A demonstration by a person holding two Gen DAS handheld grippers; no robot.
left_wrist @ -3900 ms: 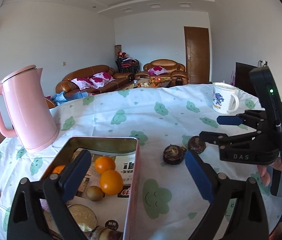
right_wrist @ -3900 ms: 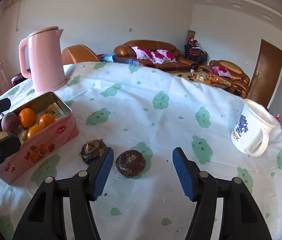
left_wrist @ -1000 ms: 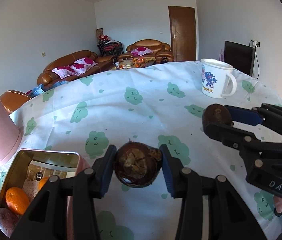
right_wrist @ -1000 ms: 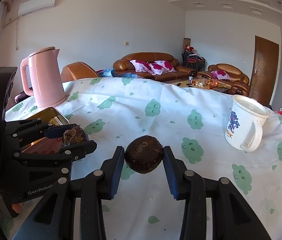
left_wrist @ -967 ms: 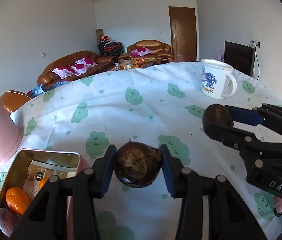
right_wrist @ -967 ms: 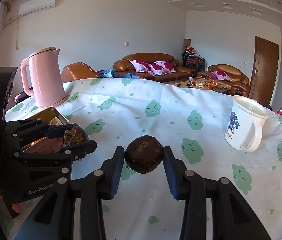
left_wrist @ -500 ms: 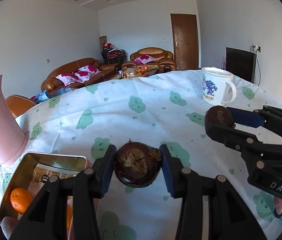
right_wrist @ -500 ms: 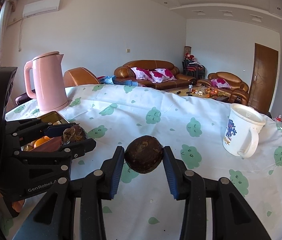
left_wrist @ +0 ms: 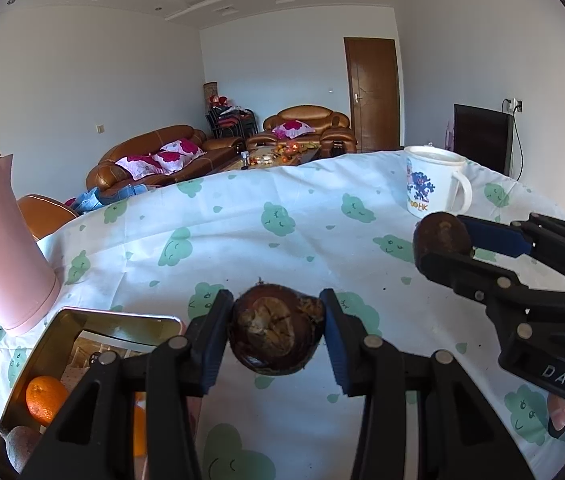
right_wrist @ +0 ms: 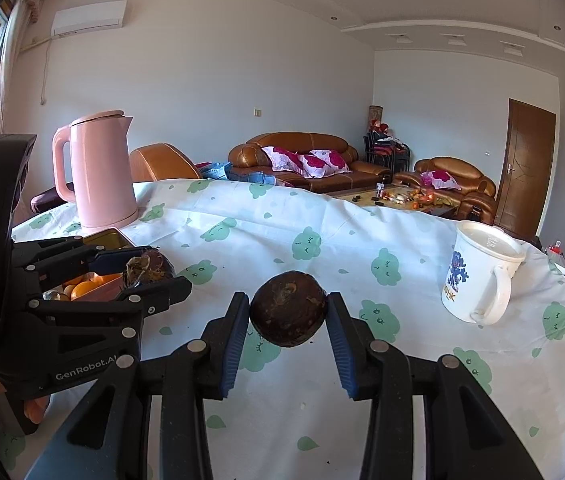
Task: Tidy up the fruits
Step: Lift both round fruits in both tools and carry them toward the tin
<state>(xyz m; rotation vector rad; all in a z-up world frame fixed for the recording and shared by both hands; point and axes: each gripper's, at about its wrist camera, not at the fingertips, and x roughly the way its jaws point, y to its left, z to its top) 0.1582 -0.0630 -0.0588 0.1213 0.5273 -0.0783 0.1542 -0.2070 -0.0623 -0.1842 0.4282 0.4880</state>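
Fruits, two dark brown round ones, each pinched in a tool and lifted off the surface. Left tool pads press both sides of a husky fruit with a pale cracked face toward the camera; right tool pads clamp a smoother dark fruit the same way. Neither fruit has a real long axis, both roughly round, so grip direction matters little. Key relation: tin sits down-left of the left tool, open top up, its near corner just beside the left finger; oranges and a brownish fruit already lie inside. From the right wrist view the tin is further off to the left, mostly hidden behind the left tool, only a gold rim corner and some orange showing. So left hand is nearer the tin, likely drops first with a short move left and down; right tool has to cross over, and the two tools are close enough side by side to bump if both go at once. Further out on the cloth-covered surface: mug to the right, well apart from both fruits; pink kettle to the far left, beyond the tin. Sofas behind, not relevant.
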